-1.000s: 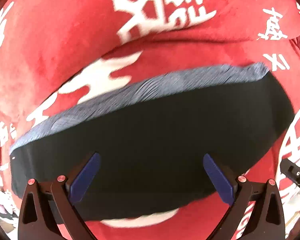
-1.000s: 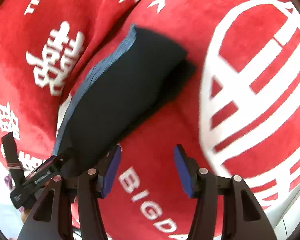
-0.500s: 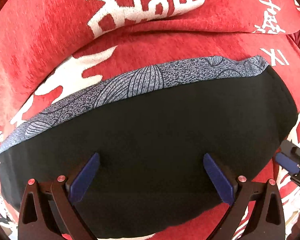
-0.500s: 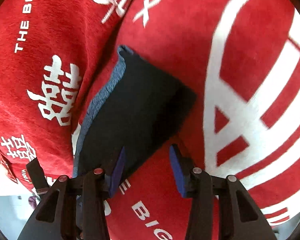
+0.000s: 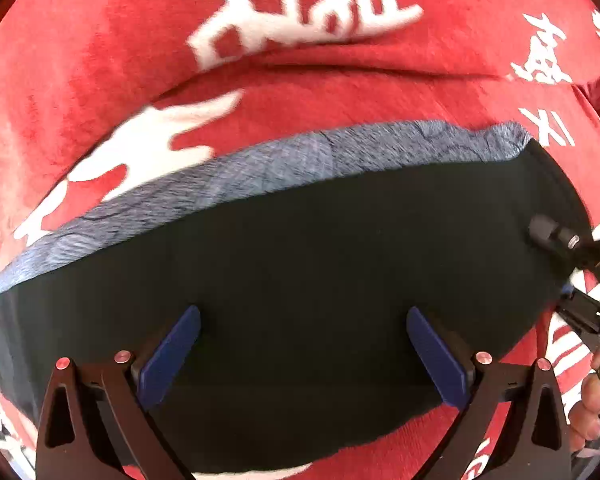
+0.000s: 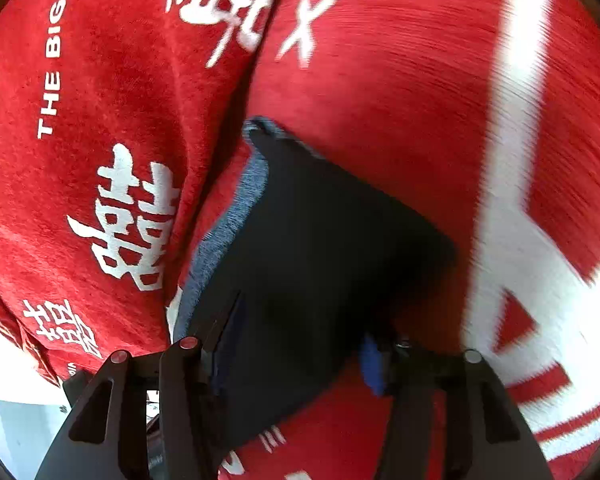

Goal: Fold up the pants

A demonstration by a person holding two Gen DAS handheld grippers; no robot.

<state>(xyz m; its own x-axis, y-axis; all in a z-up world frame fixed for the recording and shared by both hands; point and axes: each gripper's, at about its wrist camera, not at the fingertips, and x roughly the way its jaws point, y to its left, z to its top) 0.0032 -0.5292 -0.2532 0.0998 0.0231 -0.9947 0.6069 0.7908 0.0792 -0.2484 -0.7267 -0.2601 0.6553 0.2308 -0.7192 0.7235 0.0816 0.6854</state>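
Observation:
Folded black pants (image 5: pixel 320 280) with a grey-blue patterned strip (image 5: pixel 300 160) along their far edge lie on a red blanket (image 5: pixel 100 60). My left gripper (image 5: pixel 304 344) points straight down over the near half of the pants, open wide, with nothing pinched. In the right wrist view the pants (image 6: pixel 320 248) run away from me. My right gripper (image 6: pixel 296 356) straddles their near end, its jaws closing with the black cloth between them. The blue pad (image 6: pixel 370 364) sits at the cloth's right edge. That right gripper (image 5: pixel 572 248) also shows at the pants' right end in the left wrist view.
The red blanket (image 6: pixel 380 80) carries large white characters and stripes, with a raised fold (image 5: pixel 340 64) beyond the pants. A person's fingers (image 5: pixel 588 400) hold the right gripper at the left wrist view's right edge. A pale floor (image 6: pixel 12 432) shows past the blanket's lower left edge.
My right gripper dropped towards the pants' end and its jaws narrowed around the black cloth. It has come further into the left wrist view. The left gripper stayed open over the pants.

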